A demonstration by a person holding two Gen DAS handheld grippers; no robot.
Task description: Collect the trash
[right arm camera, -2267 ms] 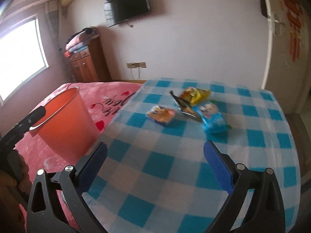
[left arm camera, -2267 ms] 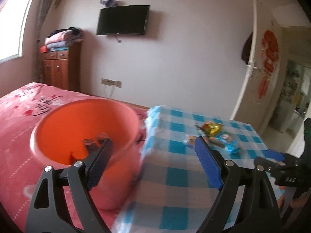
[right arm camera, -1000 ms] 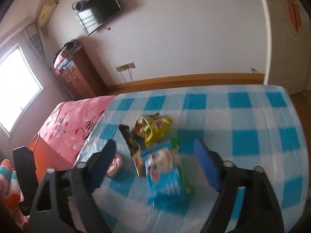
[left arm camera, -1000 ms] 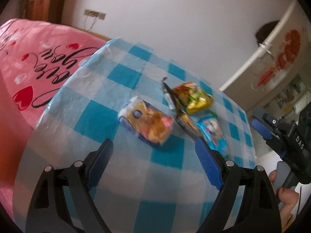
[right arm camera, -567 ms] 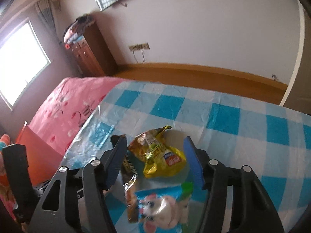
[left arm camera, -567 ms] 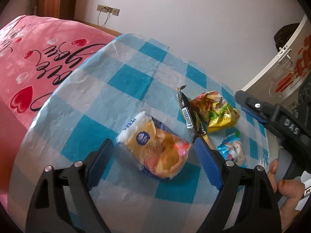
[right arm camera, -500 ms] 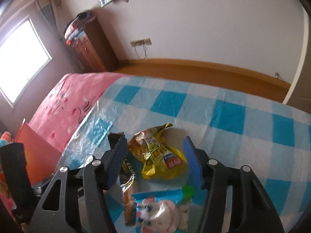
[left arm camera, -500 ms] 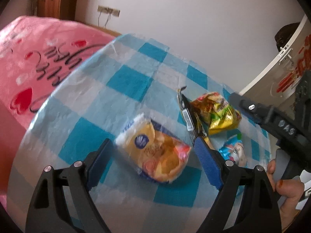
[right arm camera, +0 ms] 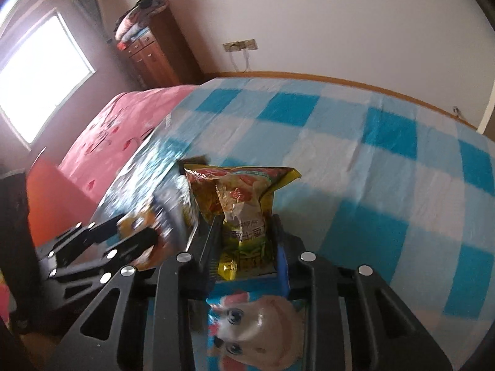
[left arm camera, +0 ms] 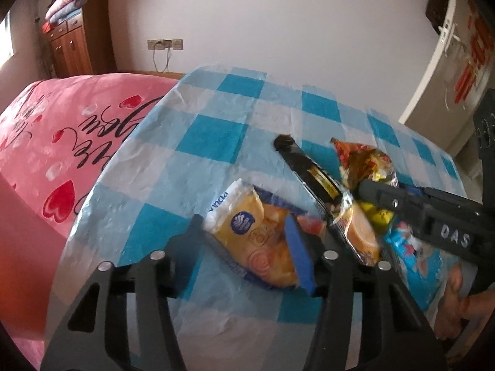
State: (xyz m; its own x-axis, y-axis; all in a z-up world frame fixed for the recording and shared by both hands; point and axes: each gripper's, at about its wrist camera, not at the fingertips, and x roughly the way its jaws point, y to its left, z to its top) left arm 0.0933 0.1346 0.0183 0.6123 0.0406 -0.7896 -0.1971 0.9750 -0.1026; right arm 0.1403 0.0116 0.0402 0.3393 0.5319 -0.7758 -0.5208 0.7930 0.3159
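The left tongs (left arm camera: 247, 241) are closed on the orange bread packet (left arm camera: 263, 247), one finger at each side of it, low on the checked desk (left arm camera: 210, 130). The right tongs (right arm camera: 247, 241) pinch the near end of the yellow snack bag (right arm camera: 241, 204), which rises crumpled from between the fingers. Directly under the right tongs, nearest the lens, lies the blue wrapper with a white cartoon animal (right arm camera: 256, 321), flat on the desk and ungripped. Just beyond the bread packet, the long dark wrapper (left arm camera: 306, 167) lies slantwise between the packet and the yellow bag, also untouched. Farther off to the left sits the pink bedspread (left arm camera: 62, 123), with the orange bin (right arm camera: 49, 204) showing as a blurred slab at the desk's left edge.

By my reading the task is at an early stage: two pieces are gripped but neither is in the bin, and two more wait on the desk.

Half a second ago both tongs stood wide open around their targets, the left straddling the bread packet and the right framing the yellow bag; since then both have come down and squeezed shut, and the yellow bag has buckled upward in the grip.
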